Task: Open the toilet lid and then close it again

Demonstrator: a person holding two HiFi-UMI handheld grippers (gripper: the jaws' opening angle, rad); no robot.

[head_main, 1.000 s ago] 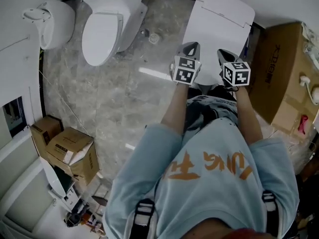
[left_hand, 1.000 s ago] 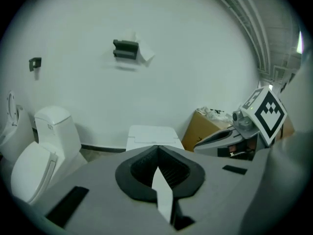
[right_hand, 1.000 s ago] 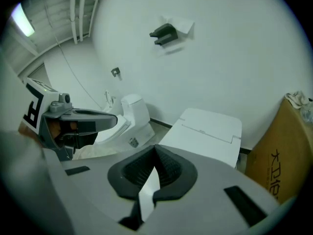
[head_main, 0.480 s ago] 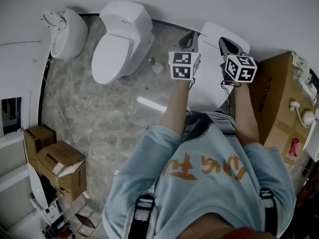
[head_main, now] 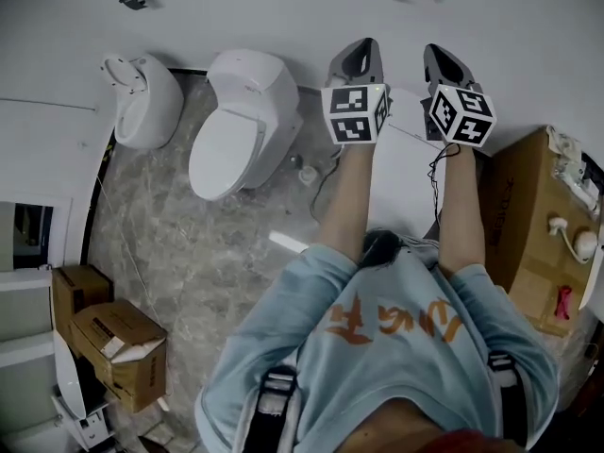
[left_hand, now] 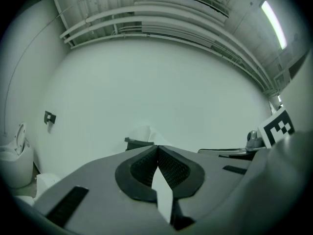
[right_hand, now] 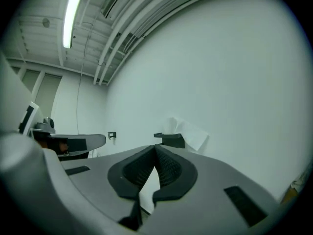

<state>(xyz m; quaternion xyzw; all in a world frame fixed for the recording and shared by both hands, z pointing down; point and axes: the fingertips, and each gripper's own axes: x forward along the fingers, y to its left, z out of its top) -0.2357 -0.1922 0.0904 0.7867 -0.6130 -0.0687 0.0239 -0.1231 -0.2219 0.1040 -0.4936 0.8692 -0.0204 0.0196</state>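
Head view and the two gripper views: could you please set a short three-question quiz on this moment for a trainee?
1. True or false: the left gripper grips an object.
2. What stands to the person's right of the toilet in front of them? A. cardboard box B. mop bucket C. washbasin
3. Fill in: the shut right gripper points at a white ___.
Key: 1 false; 2 A; 3 wall.

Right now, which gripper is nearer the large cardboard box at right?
Right. The right gripper is up and left of the large cardboard box; the left gripper is farther left.
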